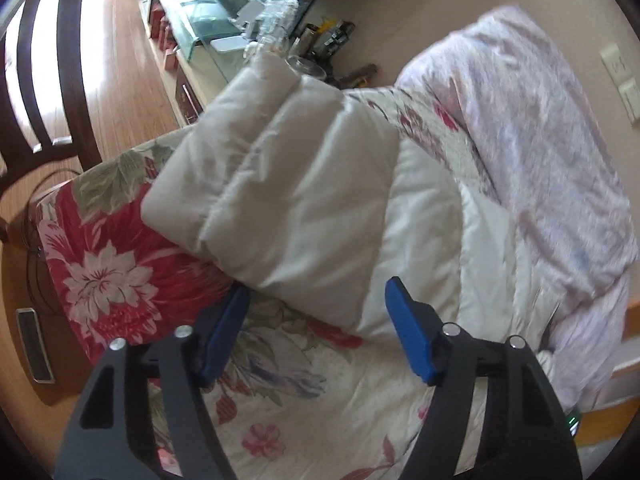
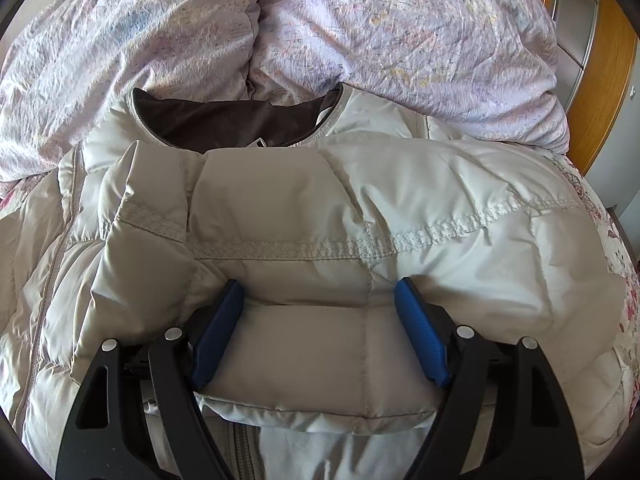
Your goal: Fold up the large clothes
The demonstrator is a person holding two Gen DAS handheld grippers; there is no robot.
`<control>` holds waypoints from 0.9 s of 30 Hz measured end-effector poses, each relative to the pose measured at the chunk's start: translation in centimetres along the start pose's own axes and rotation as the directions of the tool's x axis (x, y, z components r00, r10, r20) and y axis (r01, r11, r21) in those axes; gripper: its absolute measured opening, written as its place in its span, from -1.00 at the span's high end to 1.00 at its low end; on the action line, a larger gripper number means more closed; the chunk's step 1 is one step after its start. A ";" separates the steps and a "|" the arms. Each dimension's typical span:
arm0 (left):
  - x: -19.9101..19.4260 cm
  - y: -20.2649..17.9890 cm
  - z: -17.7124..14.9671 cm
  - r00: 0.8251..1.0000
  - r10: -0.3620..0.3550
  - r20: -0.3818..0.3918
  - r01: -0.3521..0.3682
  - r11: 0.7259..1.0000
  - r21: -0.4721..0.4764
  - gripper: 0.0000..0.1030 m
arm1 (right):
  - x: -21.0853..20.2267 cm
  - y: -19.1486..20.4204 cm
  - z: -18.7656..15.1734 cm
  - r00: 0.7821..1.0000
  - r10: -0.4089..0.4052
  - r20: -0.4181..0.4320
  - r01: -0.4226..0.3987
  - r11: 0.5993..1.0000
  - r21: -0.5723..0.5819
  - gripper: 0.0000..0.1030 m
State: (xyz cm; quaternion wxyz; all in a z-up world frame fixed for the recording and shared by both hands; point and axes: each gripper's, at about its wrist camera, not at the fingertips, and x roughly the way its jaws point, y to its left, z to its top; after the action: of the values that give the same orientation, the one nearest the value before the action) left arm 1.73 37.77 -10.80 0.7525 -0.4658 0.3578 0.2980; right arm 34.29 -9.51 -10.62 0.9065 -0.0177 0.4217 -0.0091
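Right hand-held gripper [image 2: 318, 334] clamps the puffer jacket's [image 2: 440, 200] folded sleeve. Left hand-held gripper [image 1: 316, 332], jaws apart and empty, has the sleeve [image 1: 280, 184] directly above, running toward upper left.

**Around the bed**

A flowered bedspread [image 1: 120, 264] in red, pink and green covers the bed. At its head lies a crumpled pale lilac duvet [image 2: 400, 32]. Beyond the bed's far corner stands a glass-topped cabinet [image 1: 200, 12] cluttered with small items too blurred to name. A dark wooden chair back [image 1: 44, 92] stands on the wood floor [image 1: 124, 64]. Wall switches [image 1: 624, 80] sit above the duvet.
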 end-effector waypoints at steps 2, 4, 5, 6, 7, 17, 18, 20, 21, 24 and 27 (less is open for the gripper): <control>-0.1 0.9 0.6 1.000 -0.025 0.007 0.025 0.998 -0.065 -0.01 | 0.0 0.0 0.0 1.000 0.001 0.000 -0.001 1.000 0.001 -0.55; 0.1 1.8 1.2 0.999 -0.036 0.013 0.037 0.992 -0.121 0.33 | 0.0 0.0 0.0 1.000 0.003 0.000 -0.003 1.000 0.001 -0.55; 0.3 2.1 1.4 0.999 -0.030 0.017 0.032 0.991 -0.130 0.48 | 0.0 -0.1 0.0 1.000 0.002 0.000 -0.002 1.000 0.001 -0.55; 0.4 2.2 1.8 0.999 -0.031 0.017 0.033 0.991 -0.132 0.62 | 0.0 -0.1 0.0 1.000 0.002 0.000 -0.002 1.000 0.001 -0.55; 0.5 2.3 2.0 0.999 -0.027 0.020 0.029 0.991 -0.129 0.66 | 0.0 -0.1 0.0 1.000 0.002 0.000 -0.002 1.000 0.001 -0.55; -1.7 -1.5 3.8 0.992 -0.003 0.124 -0.002 0.999 0.039 0.94 | -0.1 -0.1 -0.1 1.000 0.002 0.001 -0.002 1.000 0.003 -0.56; -2.6 -2.8 4.0 0.989 -0.014 0.147 0.003 0.997 0.075 0.95 | -0.1 -0.1 -0.1 1.000 0.002 0.001 -0.002 1.000 0.003 -0.56; -3.8 -4.8 4.2 0.984 -0.040 0.172 0.019 0.993 0.120 0.95 | -0.1 -0.1 -0.1 1.000 0.003 0.001 -0.003 1.000 0.003 -0.56; -4.7 -6.4 4.2 0.980 -0.067 0.185 0.039 0.987 0.155 0.95 | -0.1 -0.1 -0.1 1.000 0.003 0.001 -0.003 1.000 0.003 -0.56; -7.0 -11.1 3.5 0.967 -0.153 0.203 0.098 0.961 0.259 0.95 | -0.1 -0.1 -0.1 1.000 0.003 0.001 -0.003 1.000 0.004 -0.56; -8.7 -16.3 1.5 0.948 -0.258 0.185 0.175 0.910 0.376 0.96 | -0.1 -0.1 -0.1 1.000 0.002 0.001 -0.002 1.000 0.004 -0.56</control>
State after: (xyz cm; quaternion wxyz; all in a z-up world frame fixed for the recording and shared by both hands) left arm 9.91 31.85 4.74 0.8889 -0.3218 0.2617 0.1946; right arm 34.20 -9.65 -10.61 0.9067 -0.0155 0.4214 -0.0088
